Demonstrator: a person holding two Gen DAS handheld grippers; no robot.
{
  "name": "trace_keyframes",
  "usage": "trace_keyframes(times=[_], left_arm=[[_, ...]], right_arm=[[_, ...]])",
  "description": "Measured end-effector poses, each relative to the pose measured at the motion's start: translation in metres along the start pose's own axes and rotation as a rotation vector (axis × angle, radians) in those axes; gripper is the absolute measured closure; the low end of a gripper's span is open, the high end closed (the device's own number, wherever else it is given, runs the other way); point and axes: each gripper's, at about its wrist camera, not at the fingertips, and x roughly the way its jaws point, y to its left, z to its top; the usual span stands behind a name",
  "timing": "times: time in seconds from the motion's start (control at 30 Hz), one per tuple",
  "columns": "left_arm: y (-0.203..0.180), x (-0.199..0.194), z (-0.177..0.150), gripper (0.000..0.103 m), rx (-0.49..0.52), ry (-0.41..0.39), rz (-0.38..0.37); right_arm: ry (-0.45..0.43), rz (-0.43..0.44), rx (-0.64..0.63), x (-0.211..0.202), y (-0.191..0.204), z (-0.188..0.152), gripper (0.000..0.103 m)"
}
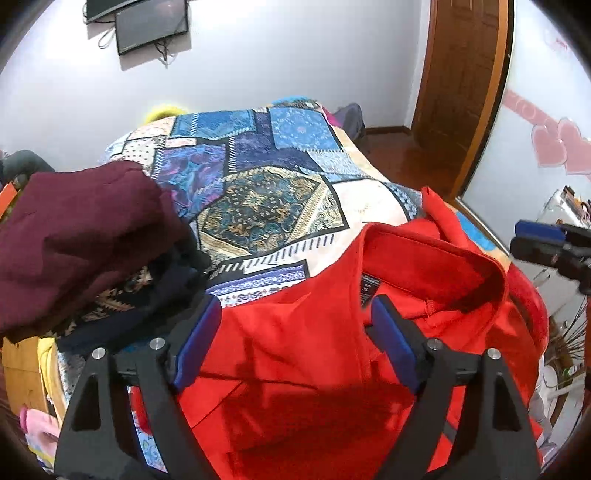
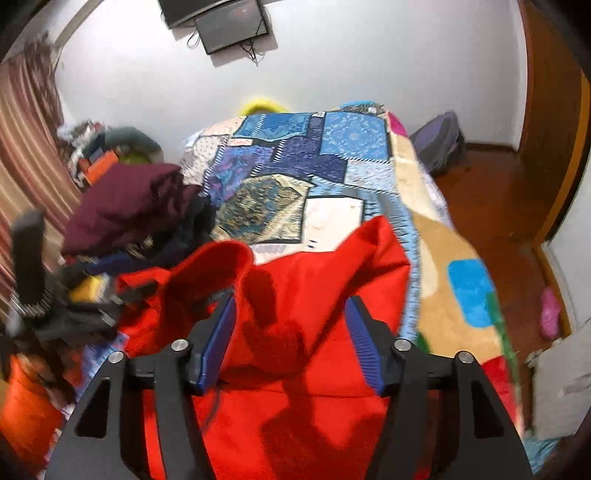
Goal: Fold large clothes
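Blue-padded fingers of the left gripper stand spread wide, pinching nothing, poised over a bright red garment that lies on the near end of a bed. From the left wrist view the garment shows its collar turned up and open, a dark neck label stitched inside it, and smooth cloth with soft creases and shadow running down between the fingers. It rests on a patchwork bedspread of blue, gold and cream panels. To the left sits a heap of clothes topped by a maroon garment, with dark patterned cloth beneath it. At the right edge the other tool shows as a blurred dark shape with a blue pad. A wooden door and a wall-mounted screen lie beyond. From the right wrist view the right gripper also has its ribbed blue pads apart with no cloth caught between them; red fabric lies below and ahead, rumpled, one folded flap standing up at the left and a pointed corner reaching onto the bedspread. The maroon pile is at the left, a striped curtain behind it, and red-brown floor to the right of the bed.
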Motion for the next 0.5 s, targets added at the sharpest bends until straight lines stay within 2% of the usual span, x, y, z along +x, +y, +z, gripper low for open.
trace_keyframes(times=[0.2,0.3,0.33,0.37,0.4,0.43,0.47,0.5], left_arm=[[-0.012,0.025,-0.004,0.021,0.056,0.017,0.043],[-0.008,0.033,-0.008,0.04,0.06,0.036,0.042],[-0.005,0.034,-0.009,0.05,0.055,0.046,0.033],[-0.001,0.034,-0.012,0.065,0.046,0.056,0.022],[0.002,0.034,-0.013,0.073,0.04,0.064,0.017],[0.007,0.033,-0.016,0.089,0.032,0.072,0.011],[0.009,0.031,-0.017,0.095,0.027,0.076,0.009],[0.012,0.028,-0.02,0.095,0.02,0.076,0.003]], right_arm=[[0.114,0.111,0.014,0.034,0.011,-0.01,0.045],[0.125,0.041,-0.017,0.046,0.013,-0.02,0.045],[0.128,0.024,-0.022,0.048,0.013,-0.023,0.047],[0.124,0.021,-0.016,0.047,0.011,-0.024,0.05],[0.118,0.022,-0.011,0.045,0.01,-0.025,0.062],[0.117,0.013,-0.014,0.043,0.01,-0.026,0.072],[0.111,0.003,-0.021,0.04,0.01,-0.026,0.076],[0.102,-0.005,-0.03,0.036,0.011,-0.026,0.08]])
